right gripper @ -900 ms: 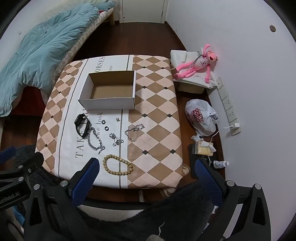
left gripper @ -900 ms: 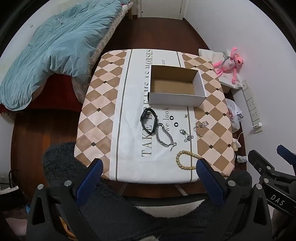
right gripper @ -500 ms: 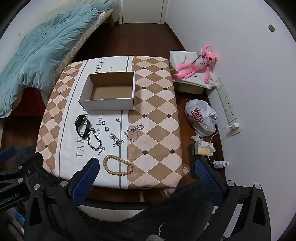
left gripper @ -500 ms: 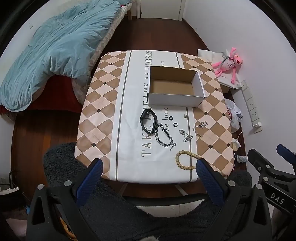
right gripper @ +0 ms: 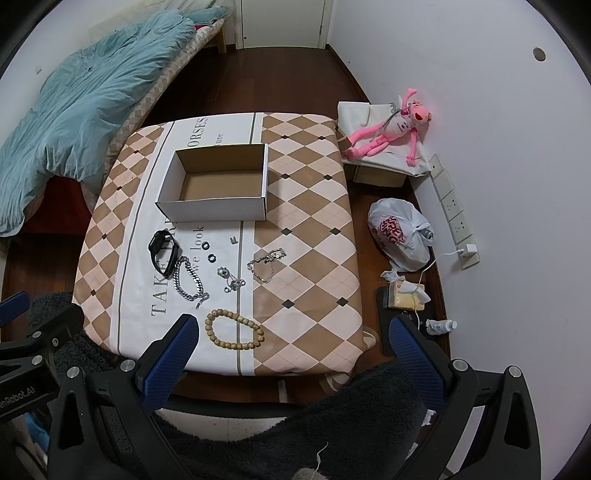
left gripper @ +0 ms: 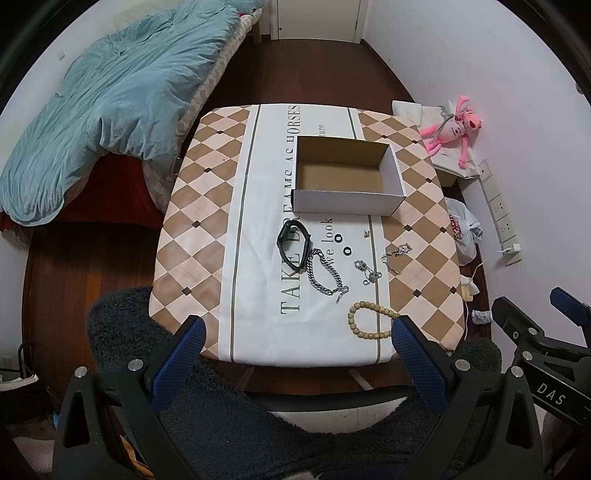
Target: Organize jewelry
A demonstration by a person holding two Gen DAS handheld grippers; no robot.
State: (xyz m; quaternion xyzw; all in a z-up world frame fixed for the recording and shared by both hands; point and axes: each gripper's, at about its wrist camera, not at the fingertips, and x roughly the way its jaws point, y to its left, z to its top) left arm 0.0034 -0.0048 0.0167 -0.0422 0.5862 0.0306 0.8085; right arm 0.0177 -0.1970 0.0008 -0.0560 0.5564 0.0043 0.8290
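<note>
This is a bedroom in a home; a bed (left gripper: pixel 207 85) with a crumpled blue duvet (left gripper: pixel 110 107) stands just to the left of the small table (left gripper: pixel 207 206) with its diamond-pattern cloth; right of the table, by the white wall, lie a pink plush toy (right gripper: pixel 391 134) and a knotted plastic bag (right gripper: pixel 400 234); beyond it a dark wooden floor (right gripper: pixel 280 81) reaches a white door (right gripper: pixel 282 22).

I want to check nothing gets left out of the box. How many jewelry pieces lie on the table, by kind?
Black watch: 1
Thick silver chain bracelet: 1
Thin silver chain bracelet: 1
Wooden bead bracelet: 1
Black rings: 2
Silver linked piece: 1
Tiny item, kind unclear: 1
Total: 8
</note>
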